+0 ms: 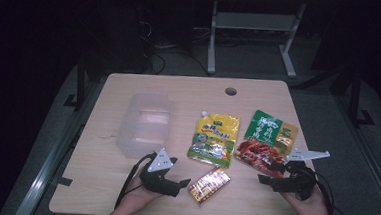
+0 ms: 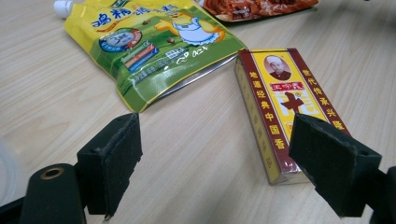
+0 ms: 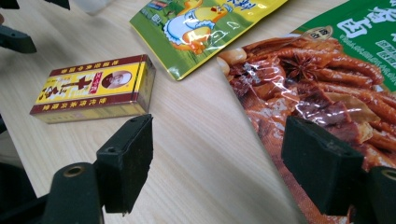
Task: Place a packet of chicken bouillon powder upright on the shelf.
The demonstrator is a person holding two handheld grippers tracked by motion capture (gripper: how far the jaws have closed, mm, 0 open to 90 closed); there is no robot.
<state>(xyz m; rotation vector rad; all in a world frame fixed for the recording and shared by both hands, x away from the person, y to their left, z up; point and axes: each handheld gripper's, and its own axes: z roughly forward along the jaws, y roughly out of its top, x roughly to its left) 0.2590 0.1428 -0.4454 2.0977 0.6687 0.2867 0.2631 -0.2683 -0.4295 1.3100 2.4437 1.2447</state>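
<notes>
L gripper [image 2: 215,163] jaws wide, empty | R gripper [image 3: 217,163] wide, empty | red-yellow box [image 1: 209,185] near table's front edge [image 1: 172,214], mid | risk: jaw nudges box, slides off grip

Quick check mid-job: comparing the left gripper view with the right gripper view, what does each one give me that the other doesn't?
Left gripper view alone: the yellow pouch's white spout, at the top left corner. Right gripper view alone: the green upper part of the red-and-green snack bag, plus the other gripper's black jaws at the upper left. Shared: the red-and-yellow box, the yellow pouch, the wooden table, and open jaws in the foreground, gripping nothing.
</notes>
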